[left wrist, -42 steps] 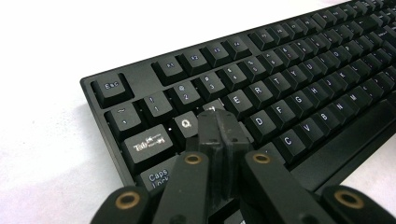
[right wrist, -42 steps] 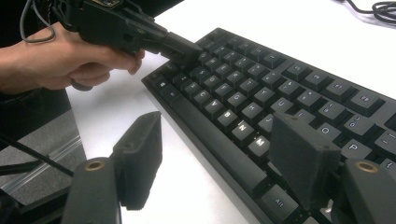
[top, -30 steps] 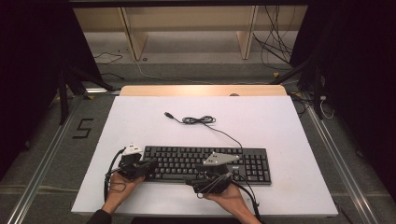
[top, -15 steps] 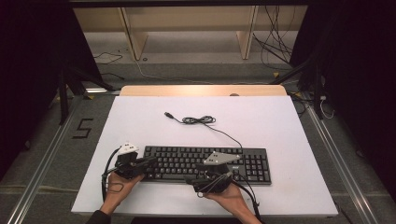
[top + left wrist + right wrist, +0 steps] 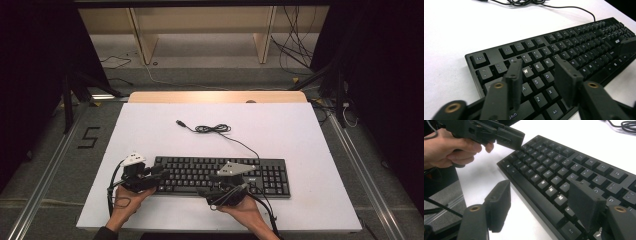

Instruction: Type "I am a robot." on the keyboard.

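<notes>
A black keyboard [image 5: 220, 175] lies along the near side of the white table [image 5: 150, 130], and its cable [image 5: 212, 129] coils behind it. My left gripper [image 5: 159, 174] hovers at the keyboard's left end. Its jaws have just been opening and stand open [image 5: 537, 67] over the letter keys [image 5: 564, 50], with nothing gripped between them. My right gripper [image 5: 207, 189] sits at the keyboard's front edge, pointing left. It is open [image 5: 541, 186], one jaw over the table and the other above the keys [image 5: 564, 165]. The left gripper [image 5: 509, 136] appears beyond it, in a hand.
Behind the keyboard the table is bare apart from the coiled cable and its plug [image 5: 179, 122]. A wooden strip [image 5: 215, 96] edges the far side. Past it stand shelf legs and loose floor cables [image 5: 295, 55].
The left gripper's jaws have opened from shut, and it has shifted slightly left at the keyboard's end. The right gripper has stayed where it was.
</notes>
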